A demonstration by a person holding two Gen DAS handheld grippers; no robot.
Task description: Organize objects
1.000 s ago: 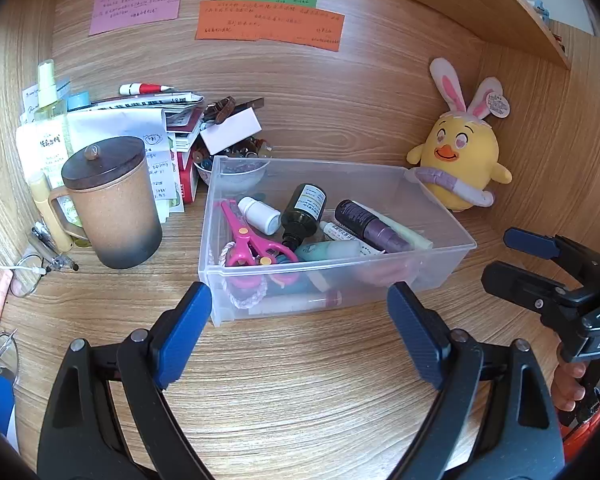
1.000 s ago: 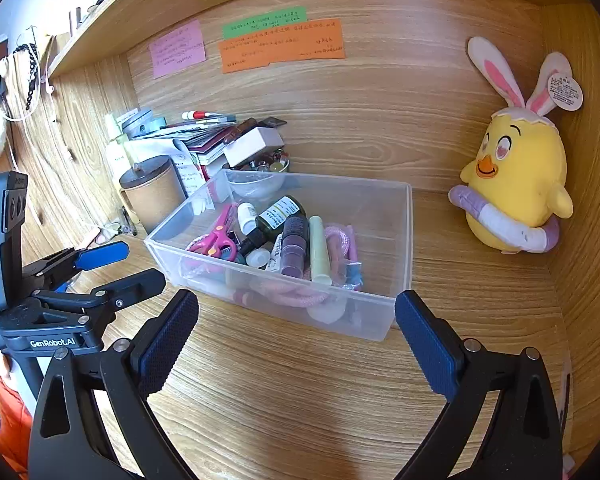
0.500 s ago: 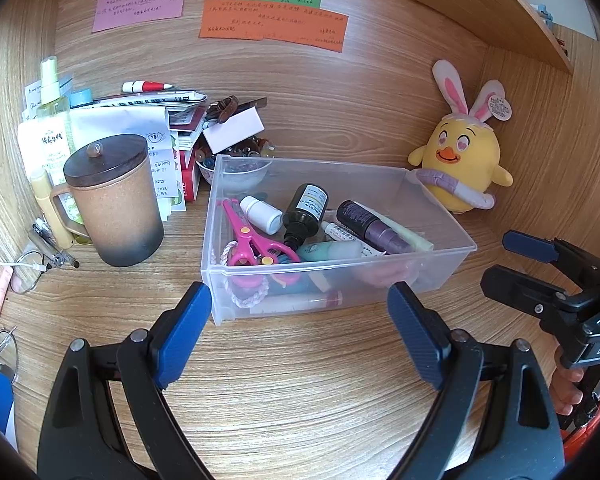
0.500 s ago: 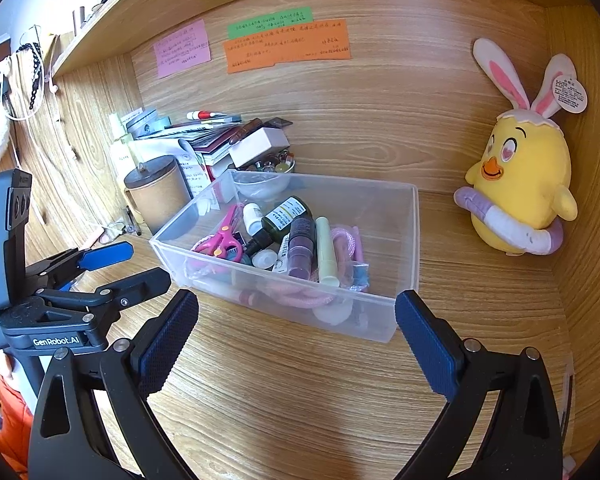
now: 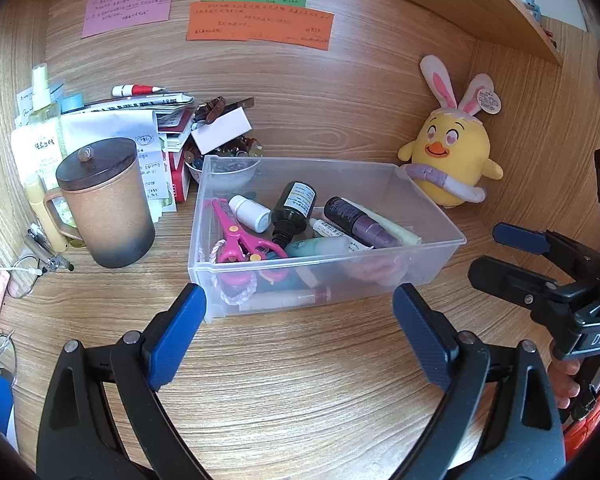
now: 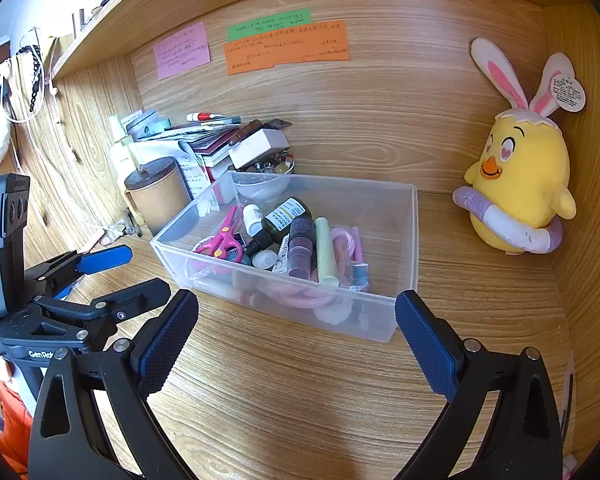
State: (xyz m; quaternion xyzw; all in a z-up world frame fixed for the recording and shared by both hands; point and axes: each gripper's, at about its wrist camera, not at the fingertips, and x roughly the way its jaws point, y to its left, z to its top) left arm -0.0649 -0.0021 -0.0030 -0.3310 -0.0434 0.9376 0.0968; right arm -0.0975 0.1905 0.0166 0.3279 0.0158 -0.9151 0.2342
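1. The clear plastic bin [image 5: 324, 276] sits on the wooden desk [image 5: 300, 380] at frame centre, holding pink scissors [image 5: 240, 236], a dark green bottle [image 5: 296, 210], tubes and what may be a pink cord.
2. The left gripper [image 5: 300, 334] hangs just before the bin's near wall, jaws spread wide and empty.
3. The right gripper [image 6: 296, 336] does likewise.
4. A lidded brown mug [image 5: 104, 204] stands centre left; a yellow plush chick [image 5: 452, 164] stands right.

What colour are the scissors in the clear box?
The scissors are pink, with small yellow details near the handles; the left wrist view shows them best.
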